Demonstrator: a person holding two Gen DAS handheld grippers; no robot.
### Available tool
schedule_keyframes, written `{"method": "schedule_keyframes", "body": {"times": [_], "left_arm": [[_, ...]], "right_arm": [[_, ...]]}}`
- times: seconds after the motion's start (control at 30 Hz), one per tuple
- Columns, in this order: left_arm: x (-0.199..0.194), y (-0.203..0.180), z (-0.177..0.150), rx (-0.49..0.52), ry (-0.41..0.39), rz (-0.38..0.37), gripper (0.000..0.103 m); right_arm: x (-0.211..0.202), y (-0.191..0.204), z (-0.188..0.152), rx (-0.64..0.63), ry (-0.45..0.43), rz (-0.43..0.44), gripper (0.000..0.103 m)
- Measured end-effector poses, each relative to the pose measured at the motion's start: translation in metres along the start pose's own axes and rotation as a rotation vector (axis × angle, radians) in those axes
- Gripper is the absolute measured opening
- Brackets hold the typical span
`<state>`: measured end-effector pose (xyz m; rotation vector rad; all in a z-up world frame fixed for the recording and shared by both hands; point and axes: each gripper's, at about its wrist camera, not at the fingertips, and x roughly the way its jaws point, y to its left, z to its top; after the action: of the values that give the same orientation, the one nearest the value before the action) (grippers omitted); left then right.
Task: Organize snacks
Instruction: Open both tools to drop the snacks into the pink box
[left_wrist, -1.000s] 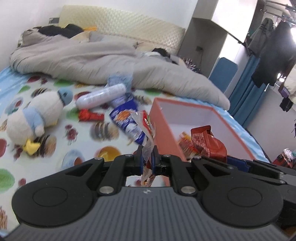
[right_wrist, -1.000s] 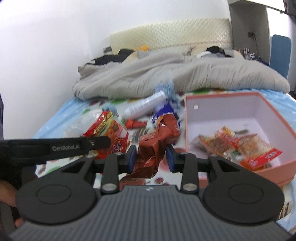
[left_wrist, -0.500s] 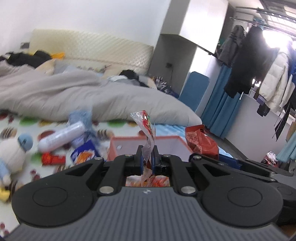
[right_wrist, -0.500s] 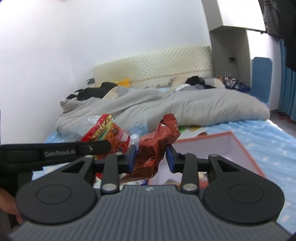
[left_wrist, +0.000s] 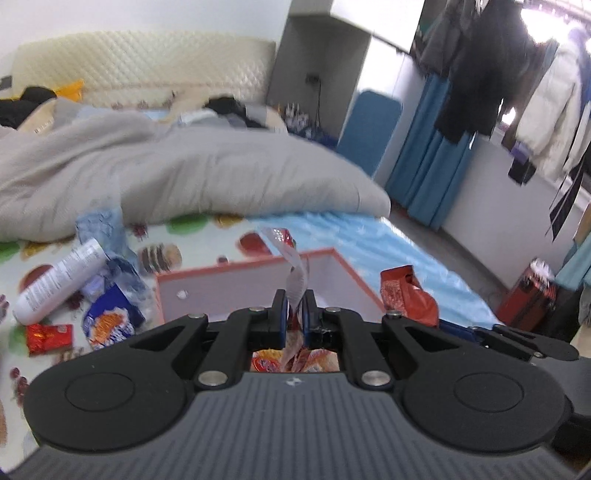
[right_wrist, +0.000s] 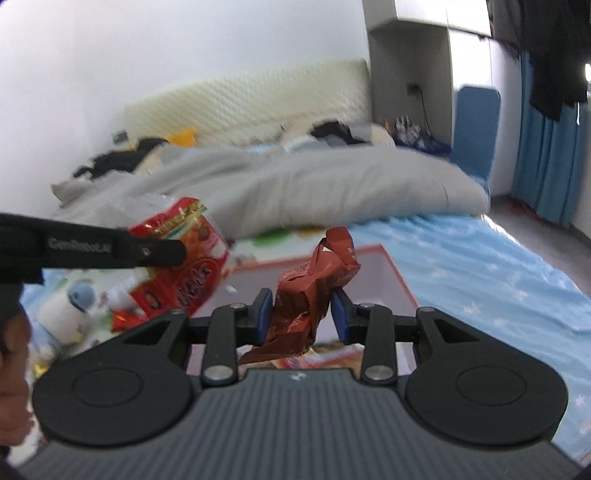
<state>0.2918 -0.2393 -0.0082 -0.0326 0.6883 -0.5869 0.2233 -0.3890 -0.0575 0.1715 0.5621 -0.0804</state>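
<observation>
My left gripper (left_wrist: 294, 310) is shut on a red and clear snack packet (left_wrist: 291, 266), held over the near part of the orange box (left_wrist: 258, 264). The same packet shows in the right wrist view (right_wrist: 181, 258) beside the left gripper's arm. My right gripper (right_wrist: 302, 314) is shut on a crumpled dark-red snack bag (right_wrist: 314, 288) above the box (right_wrist: 397, 269); the bag also shows in the left wrist view (left_wrist: 406, 299). Orange packets (left_wrist: 273, 360) lie in the box.
On the patterned sheet left of the box lie a white tube (left_wrist: 59, 280), a blue biscuit pack (left_wrist: 110, 321), a small red packet (left_wrist: 48, 338) and a crinkled blue bag (left_wrist: 101, 229). A plush penguin (right_wrist: 70, 310) sits at the left. A grey duvet (left_wrist: 184, 173) lies behind.
Both grippers, still holding their packets, have tilted down again, and the box now sits lower and closer under them. Both views are motion-blurred.
</observation>
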Motion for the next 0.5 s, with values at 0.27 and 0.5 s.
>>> {"method": "schedule_keyframes", "body": {"times": [0.27,0.5], "left_arm": [[0.076,0.0,-0.017,0.033,0.167,0.015,0.009],[0.102,0.01,-0.029,0.008,0.245,0.052,0.01]], "right_arm": [[0.052,-0.031,-0.027,0.058,0.184,0.011,0.037],[0.064,-0.042,-0.04,0.081,0.23,0.018,0.038]]}}
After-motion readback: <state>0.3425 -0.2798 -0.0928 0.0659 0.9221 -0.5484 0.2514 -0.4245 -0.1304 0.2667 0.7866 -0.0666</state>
